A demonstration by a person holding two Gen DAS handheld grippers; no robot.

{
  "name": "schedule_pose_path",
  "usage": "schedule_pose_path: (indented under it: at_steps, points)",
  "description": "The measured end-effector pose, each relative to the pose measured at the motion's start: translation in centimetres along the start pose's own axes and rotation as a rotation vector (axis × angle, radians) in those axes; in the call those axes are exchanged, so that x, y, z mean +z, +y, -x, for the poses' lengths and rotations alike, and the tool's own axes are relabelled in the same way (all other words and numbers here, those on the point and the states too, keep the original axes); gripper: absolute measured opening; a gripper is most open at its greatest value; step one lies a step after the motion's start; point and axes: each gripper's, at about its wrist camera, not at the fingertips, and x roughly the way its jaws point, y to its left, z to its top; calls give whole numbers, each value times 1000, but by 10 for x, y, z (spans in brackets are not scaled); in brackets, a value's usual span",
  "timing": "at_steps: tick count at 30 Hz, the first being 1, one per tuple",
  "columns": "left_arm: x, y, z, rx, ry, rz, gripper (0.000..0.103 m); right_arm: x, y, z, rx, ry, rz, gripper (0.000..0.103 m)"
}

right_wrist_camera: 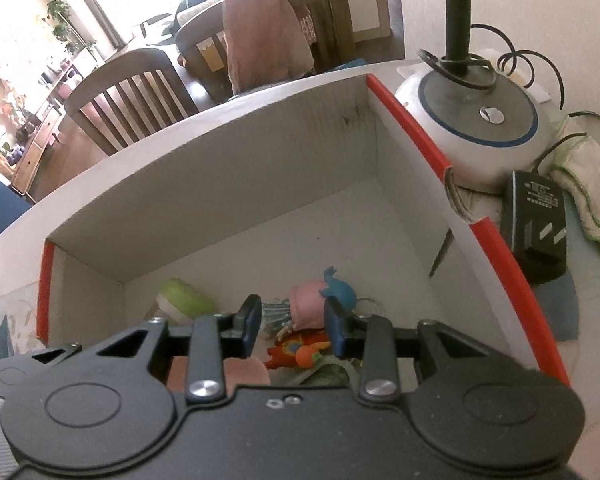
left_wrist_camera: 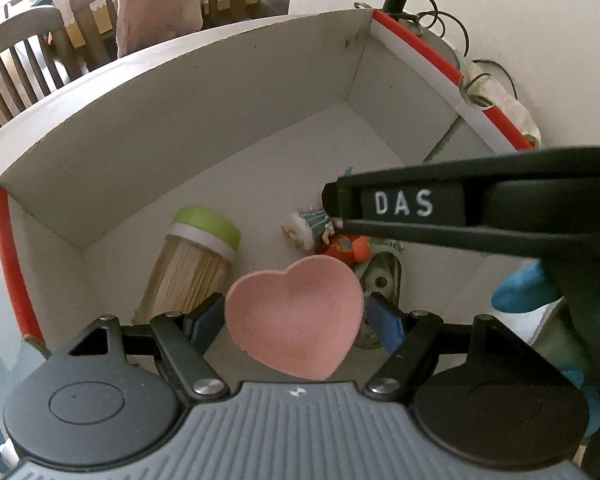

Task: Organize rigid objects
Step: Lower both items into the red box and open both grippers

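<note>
My left gripper [left_wrist_camera: 294,314] is shut on a pink heart-shaped dish [left_wrist_camera: 296,316] and holds it above the inside of a white cardboard box with red edges [left_wrist_camera: 172,120]. In the box lie a toothpick jar with a green lid [left_wrist_camera: 192,264], a pink pig figure [right_wrist_camera: 306,306], a blue whale toy [right_wrist_camera: 336,286] and an orange toy [right_wrist_camera: 300,350]. My right gripper [right_wrist_camera: 292,324] is open and empty, hovering over the box above these toys. The right gripper's side, marked DAS [left_wrist_camera: 460,208], crosses the left wrist view. The pink dish shows partly under it [right_wrist_camera: 252,372].
A white lamp base with a black stem [right_wrist_camera: 476,128] stands right of the box. A black power adapter [right_wrist_camera: 536,224], cables and a folded cloth [right_wrist_camera: 588,196] lie beside it. Wooden chairs [right_wrist_camera: 128,92] stand beyond the table's far edge.
</note>
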Motion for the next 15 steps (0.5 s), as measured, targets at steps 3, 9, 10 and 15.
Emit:
schedule_pose_path:
  at_steps: [3,9,10,15]
  points:
    - [-3,-1,6,-1,-15,-3,77,-2,2,7,3,-6,5,34]
    - [-10,-6,23,-20,-62,-6,77,-8,12,24,2,-32,22,36]
    - [-11,-8,25,-22,-68,-7,77,-7,15,26,3,-34,22,36]
    - [-21,-9,46,-32,-114,-10,77,-14,22,43,5,-57,31,40]
